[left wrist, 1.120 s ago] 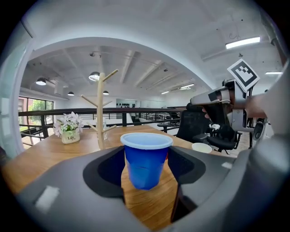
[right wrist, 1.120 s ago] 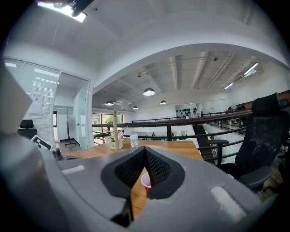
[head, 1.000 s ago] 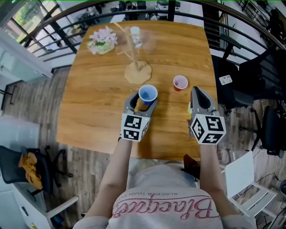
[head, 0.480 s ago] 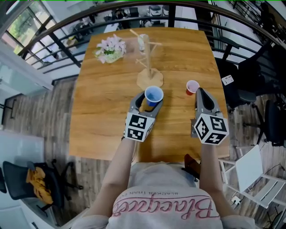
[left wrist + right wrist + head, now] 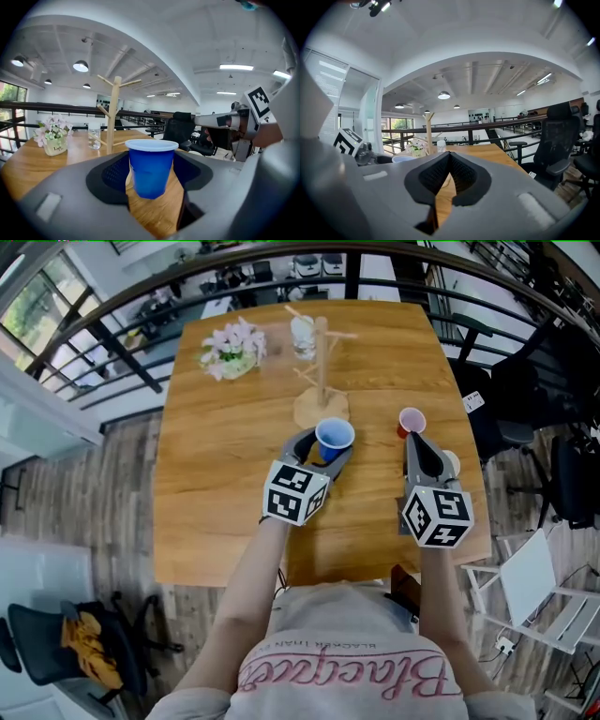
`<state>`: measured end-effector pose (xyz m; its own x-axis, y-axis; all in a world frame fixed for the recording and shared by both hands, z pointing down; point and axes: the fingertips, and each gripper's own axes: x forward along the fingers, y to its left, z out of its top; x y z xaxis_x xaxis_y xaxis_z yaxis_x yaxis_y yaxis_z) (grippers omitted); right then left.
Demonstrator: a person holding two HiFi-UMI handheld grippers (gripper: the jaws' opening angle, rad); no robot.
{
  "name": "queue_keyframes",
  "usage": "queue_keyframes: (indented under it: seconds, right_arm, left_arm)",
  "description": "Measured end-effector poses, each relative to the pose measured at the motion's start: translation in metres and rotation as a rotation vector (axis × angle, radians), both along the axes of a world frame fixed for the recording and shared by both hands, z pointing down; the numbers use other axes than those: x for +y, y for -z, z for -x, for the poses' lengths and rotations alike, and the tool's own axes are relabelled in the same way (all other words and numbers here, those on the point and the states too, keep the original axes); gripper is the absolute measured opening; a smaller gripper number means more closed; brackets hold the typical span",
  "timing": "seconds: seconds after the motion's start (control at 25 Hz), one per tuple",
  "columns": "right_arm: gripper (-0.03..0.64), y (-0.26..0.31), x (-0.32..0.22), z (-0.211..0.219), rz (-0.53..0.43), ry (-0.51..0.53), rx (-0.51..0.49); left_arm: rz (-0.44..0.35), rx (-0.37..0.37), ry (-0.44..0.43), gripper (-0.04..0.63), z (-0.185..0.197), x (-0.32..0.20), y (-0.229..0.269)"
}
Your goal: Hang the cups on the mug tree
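My left gripper (image 5: 323,442) is shut on a blue cup (image 5: 335,435), held upright by its sides and clear of the table. In the left gripper view the blue cup (image 5: 151,168) fills the gap between the pads, with the wooden mug tree (image 5: 112,115) behind it to the left. From the head view the mug tree (image 5: 322,360) stands just beyond the cup. A small red cup (image 5: 411,421) sits upright on the table right in front of my right gripper (image 5: 413,439). My right gripper (image 5: 449,155) is shut, its tips meeting on nothing.
A clear glass (image 5: 302,334) and a pot of pink flowers (image 5: 234,345) stand at the far side of the wooden table (image 5: 225,474). Black railings run past the far edge, and office chairs (image 5: 525,390) stand off the right side.
Both grippers have moved forward over the table toward the mug tree. The blue cup stayed in the left gripper, and the right gripper's tip has come up close to the red cup.
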<state>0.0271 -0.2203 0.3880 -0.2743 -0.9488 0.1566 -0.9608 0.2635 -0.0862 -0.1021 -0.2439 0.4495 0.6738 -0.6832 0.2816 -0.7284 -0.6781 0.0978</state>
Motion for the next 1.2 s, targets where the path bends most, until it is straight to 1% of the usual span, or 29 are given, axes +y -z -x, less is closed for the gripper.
queue_keyframes:
  seconds: [0.08,0.16,0.24,0.32,0.4,0.48,0.6,0.68,0.8,0.88,1.0,1.12,1.2]
  right_arm:
    - [0.002,-0.002,0.001,0.002,0.008,0.006,0.013]
    - [0.002,-0.005,0.001,0.003,0.019,0.012,0.024]
    - [0.002,-0.006,0.0,0.002,0.026,0.022,0.038]
    - [0.002,-0.008,0.0,0.001,0.033,0.038,0.057]
    - [0.002,-0.013,0.0,0.0,0.046,0.052,0.073]
    - [0.002,-0.018,0.0,-0.003,0.06,0.062,0.083]
    - [0.002,-0.023,-0.001,-0.007,0.072,0.077,0.099]
    - [0.002,-0.024,-0.003,-0.009,0.076,0.087,0.109]
    - [0.002,-0.026,-0.003,-0.011,0.081,0.104,0.123]
    - [0.002,-0.028,-0.003,-0.011,0.088,0.119,0.135]
    - [0.002,-0.035,-0.003,-0.012,0.102,0.142,0.164]
    - [0.002,-0.04,-0.005,-0.014,0.117,0.158,0.179]
    - [0.002,-0.042,-0.008,-0.014,0.123,0.168,0.184]
  left_arm:
    - [0.042,0.028,-0.018,0.307,-0.006,-0.005,0.0]
    - [0.1,0.099,-0.018,0.307,-0.012,-0.012,0.002]
    - [0.175,0.215,0.005,0.307,-0.015,-0.022,0.004]
    - [0.256,0.338,0.047,0.307,-0.014,-0.033,0.003]
    - [0.34,0.437,0.08,0.305,-0.013,-0.041,-0.003]
    - [0.419,0.513,0.093,0.305,-0.017,-0.045,-0.011]
    - [0.511,0.609,0.099,0.305,-0.026,-0.051,-0.019]
    - [0.578,0.7,0.094,0.304,-0.032,-0.056,-0.021]
    - [0.683,0.905,0.107,0.302,-0.032,-0.068,-0.024]
    - [0.725,1.039,0.122,0.302,-0.027,-0.078,-0.025]
    - [0.767,1.198,0.149,0.302,-0.021,-0.094,-0.027]
    - [0.822,1.319,0.192,0.302,-0.016,-0.105,-0.035]
    - [0.844,1.371,0.206,0.302,-0.015,-0.11,-0.04]
